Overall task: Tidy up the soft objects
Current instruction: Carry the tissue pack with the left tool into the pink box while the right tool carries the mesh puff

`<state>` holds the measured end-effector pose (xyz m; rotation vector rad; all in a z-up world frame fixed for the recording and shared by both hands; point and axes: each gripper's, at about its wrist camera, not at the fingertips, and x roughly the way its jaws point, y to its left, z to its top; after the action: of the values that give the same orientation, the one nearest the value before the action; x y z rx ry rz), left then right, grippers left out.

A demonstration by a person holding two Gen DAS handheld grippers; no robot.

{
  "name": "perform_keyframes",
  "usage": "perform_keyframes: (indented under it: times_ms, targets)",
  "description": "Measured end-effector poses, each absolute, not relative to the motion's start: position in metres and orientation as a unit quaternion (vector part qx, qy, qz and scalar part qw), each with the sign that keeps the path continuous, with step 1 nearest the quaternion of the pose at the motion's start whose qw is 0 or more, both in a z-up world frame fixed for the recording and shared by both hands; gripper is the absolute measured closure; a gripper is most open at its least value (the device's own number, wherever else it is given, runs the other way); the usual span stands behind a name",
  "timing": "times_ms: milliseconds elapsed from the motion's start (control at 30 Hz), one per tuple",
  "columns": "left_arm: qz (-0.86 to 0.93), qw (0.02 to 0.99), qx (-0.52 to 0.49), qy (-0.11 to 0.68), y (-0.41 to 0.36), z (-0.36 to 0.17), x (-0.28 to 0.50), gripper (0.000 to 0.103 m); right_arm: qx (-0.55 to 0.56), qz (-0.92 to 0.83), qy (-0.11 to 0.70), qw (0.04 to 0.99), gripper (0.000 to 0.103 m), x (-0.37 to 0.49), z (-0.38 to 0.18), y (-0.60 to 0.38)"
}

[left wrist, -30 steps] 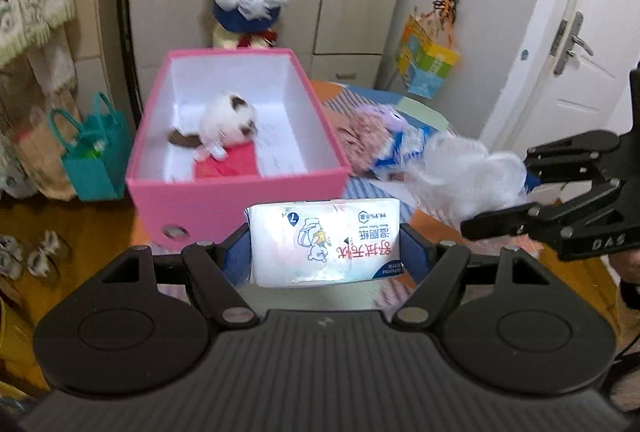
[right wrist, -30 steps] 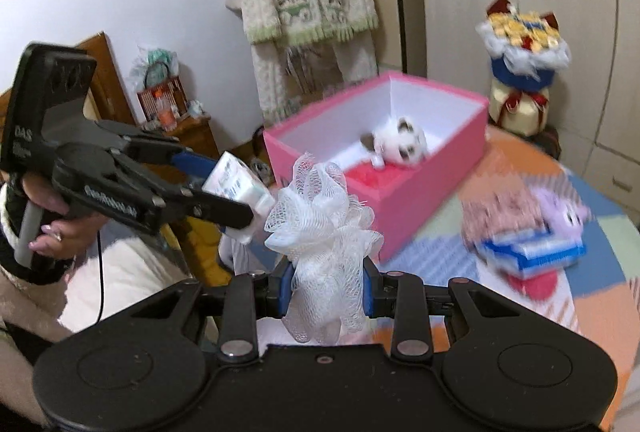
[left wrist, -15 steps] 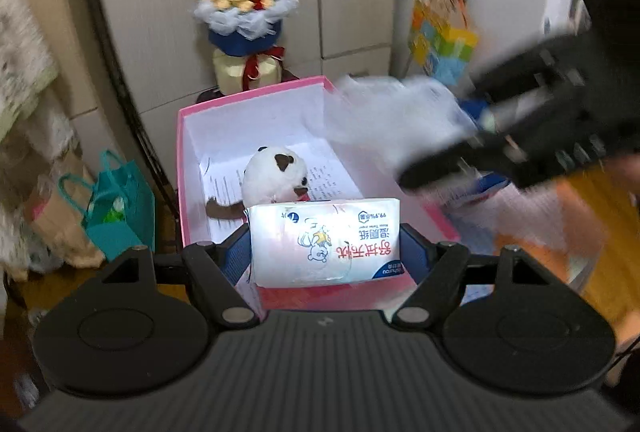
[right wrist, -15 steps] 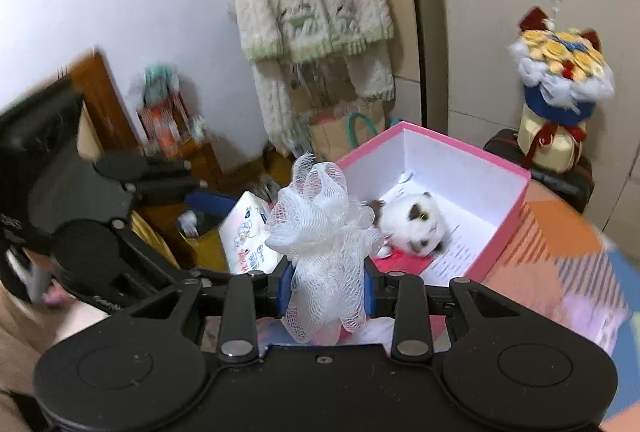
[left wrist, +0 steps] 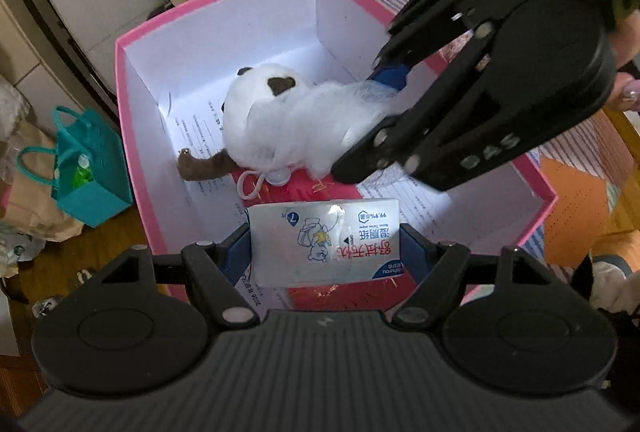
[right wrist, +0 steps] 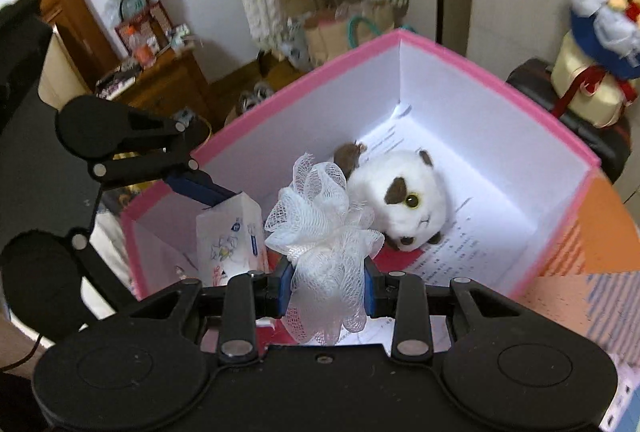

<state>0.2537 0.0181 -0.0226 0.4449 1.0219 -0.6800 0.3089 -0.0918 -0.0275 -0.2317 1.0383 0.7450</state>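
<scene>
Left gripper [left wrist: 325,246] fingers clamp 1 tissue pack [left wrist: 325,241] over the pink box [left wrist: 132,136] near wall. Far end has 1 plush toy [left wrist: 260,120]; bare floor w/ room on the right side. Right gripper [right wrist: 326,290] fingers pinch 1 mesh sponge [right wrist: 324,228] inside box, beside toy.

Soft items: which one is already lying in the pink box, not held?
The plush cat, loose on the floor of the pink box. The wipes pack and mesh bath pouf are each clamped in a gripper.
</scene>
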Motion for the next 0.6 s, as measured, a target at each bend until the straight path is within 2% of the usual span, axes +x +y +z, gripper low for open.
perform_keyframes:
  times_ms: [133,267,333,400,600]
  targets:
    - [-0.311,0.791,0.227,0.475,0.016,-0.029,0.253,0.028,-0.111,0.369,0.496,0.778,0.064,0.318,-0.038,-0.08]
    - [-0.307,0.791,0.224,0.479,0.018,-0.036,0.257,0.026,-0.122,0.36,0.501,0.778,0.058,0.325,-0.043,-0.07]
    - [-0.299,0.797,0.234,0.47,0.017,-0.035,0.254,0.025,-0.12,0.345,0.509,0.779,0.052,0.33,-0.048,-0.069]
    - [-0.292,0.804,0.246,0.456,0.016,-0.033,0.249,0.024,-0.122,0.334,0.51,0.783,0.039,0.333,-0.051,-0.068]
    - [-0.293,0.819,0.237,0.433,0.026,-0.017,0.228,0.022,-0.097,0.33,0.488,0.802,0.036,0.317,-0.038,-0.082]
